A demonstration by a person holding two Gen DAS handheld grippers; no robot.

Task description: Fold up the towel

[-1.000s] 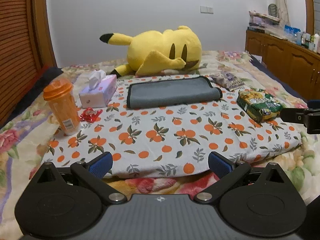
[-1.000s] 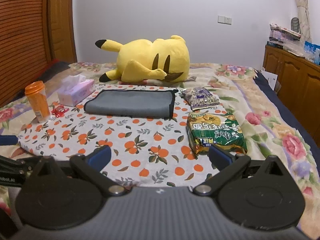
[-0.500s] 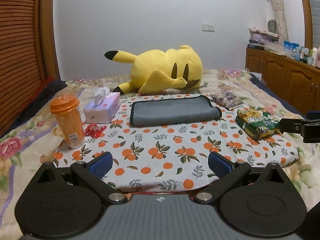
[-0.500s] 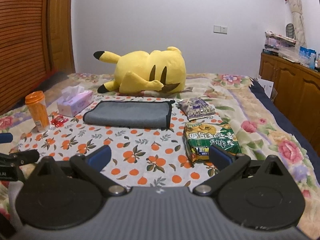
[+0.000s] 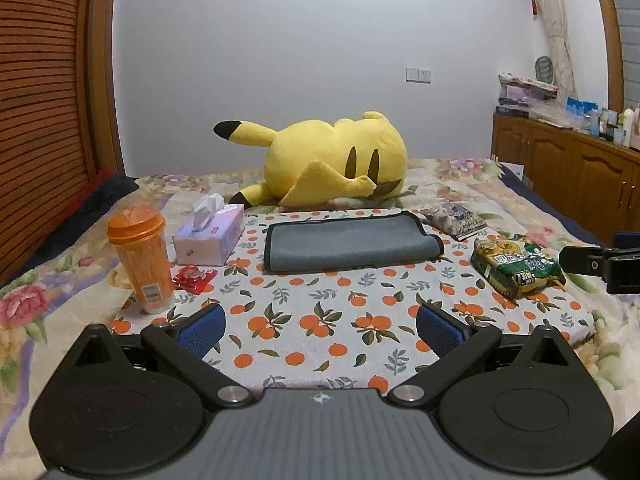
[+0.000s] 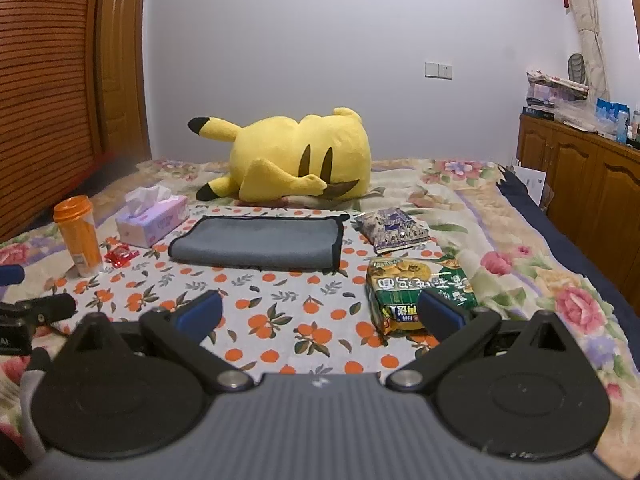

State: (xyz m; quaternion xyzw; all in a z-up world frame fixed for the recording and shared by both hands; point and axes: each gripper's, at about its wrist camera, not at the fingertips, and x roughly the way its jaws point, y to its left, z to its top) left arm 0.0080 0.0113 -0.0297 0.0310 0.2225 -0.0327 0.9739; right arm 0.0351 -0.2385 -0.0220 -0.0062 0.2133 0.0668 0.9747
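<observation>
Spreading across both views, the flowered bed (image 5: pixel 472 188) carries an orange-print cloth (image 5: pixel 320 312), with a yellow plush toy (image 5: pixel 332 164) lying on its side at the cloth's far edge. On the far half of that cloth lies the grey towel (image 5: pixel 348 246), folded into a flat rectangle with dark edging, well apart from both grippers. The left gripper (image 5: pixel 320 326) is held level above the near edge of the cloth, pointing toward the towel, its blue-padded fingers (image 5: pixel 202 328) spread wide with nothing between them. The right gripper (image 6: pixel 320 314) sits level beside it, further right, equally wide apart and holding nothing; its right finger overlaps a green snack bag (image 6: pixel 420 288) in the picture. Left of the towel stand a tissue box (image 5: pixel 210 236) and an orange bottle (image 5: pixel 142 258), with a small red wrapper (image 5: pixel 194 278) between them. A purple packet (image 6: pixel 394 230) lies just right of the towel.
</observation>
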